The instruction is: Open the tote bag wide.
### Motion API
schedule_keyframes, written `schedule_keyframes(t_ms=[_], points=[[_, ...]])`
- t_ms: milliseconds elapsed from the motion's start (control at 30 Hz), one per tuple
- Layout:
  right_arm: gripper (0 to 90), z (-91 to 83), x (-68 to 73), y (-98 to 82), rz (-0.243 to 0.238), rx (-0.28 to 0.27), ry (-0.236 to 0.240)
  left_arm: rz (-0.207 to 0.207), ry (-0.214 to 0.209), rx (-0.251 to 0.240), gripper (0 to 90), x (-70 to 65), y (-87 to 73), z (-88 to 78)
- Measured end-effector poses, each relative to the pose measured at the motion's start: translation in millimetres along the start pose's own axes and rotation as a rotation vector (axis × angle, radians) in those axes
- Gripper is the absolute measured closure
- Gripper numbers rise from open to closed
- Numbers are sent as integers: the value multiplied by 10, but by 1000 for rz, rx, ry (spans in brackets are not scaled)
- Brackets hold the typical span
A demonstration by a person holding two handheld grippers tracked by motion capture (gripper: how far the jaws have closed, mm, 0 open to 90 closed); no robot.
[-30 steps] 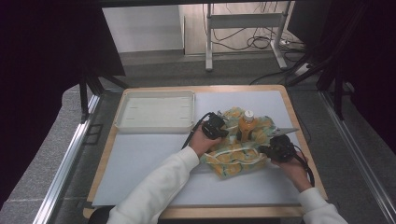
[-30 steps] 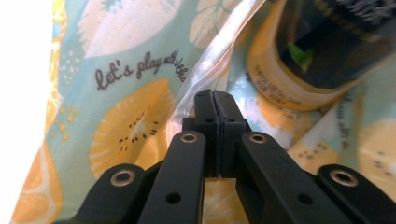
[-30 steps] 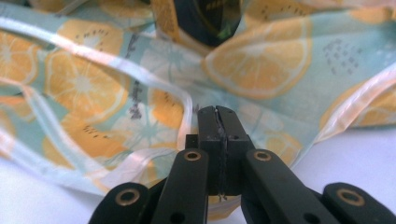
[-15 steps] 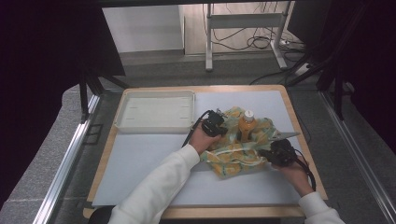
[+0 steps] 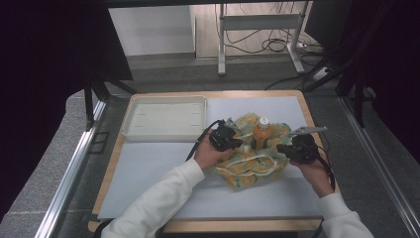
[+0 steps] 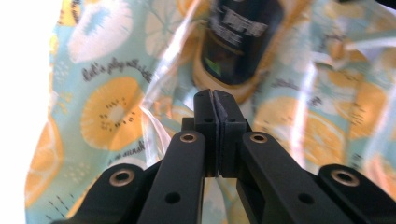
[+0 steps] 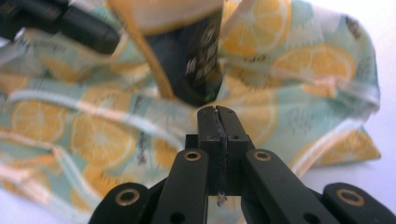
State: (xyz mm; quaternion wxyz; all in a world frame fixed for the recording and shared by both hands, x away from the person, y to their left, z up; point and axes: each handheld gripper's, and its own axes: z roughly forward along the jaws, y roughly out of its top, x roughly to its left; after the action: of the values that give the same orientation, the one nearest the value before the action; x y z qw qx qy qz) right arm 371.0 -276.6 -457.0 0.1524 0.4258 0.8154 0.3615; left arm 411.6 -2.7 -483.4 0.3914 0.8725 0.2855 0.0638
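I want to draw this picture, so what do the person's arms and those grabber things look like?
Both arms wear long white sleeves. Each hand holds a chunky black tool: the left gripper and the right gripper. A black cable trails from the left one. A grey plate sits on top of the right one. Up close, the fingers are flat, black bars with round brass-coloured rivets.

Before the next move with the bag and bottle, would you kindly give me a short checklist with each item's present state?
1. Left gripper shut on the fruit-print bag: ok.
2. Right gripper shut on the bag: ok.
3. Bottle upright between the grippers: ok.
4. Bottle cap closed: cannot tell.
5. Bag fully around the bottle: not ok, its top sticks out.
6. White tray apart from the bag: ok.
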Motion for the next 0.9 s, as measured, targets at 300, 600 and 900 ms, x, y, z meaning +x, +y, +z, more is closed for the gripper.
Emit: schedule_keyframes(t_ms=[300, 600, 900], points=[[888, 386, -192, 324, 10, 74, -9, 5, -65, 27, 891, -99, -127, 27], [888, 867, -452, 556, 68, 149, 8, 27, -109, 71, 889, -187, -266, 88], [889, 1116, -654, 702, 116, 171, -7, 68, -149, 114, 895, -284, -386, 118]])
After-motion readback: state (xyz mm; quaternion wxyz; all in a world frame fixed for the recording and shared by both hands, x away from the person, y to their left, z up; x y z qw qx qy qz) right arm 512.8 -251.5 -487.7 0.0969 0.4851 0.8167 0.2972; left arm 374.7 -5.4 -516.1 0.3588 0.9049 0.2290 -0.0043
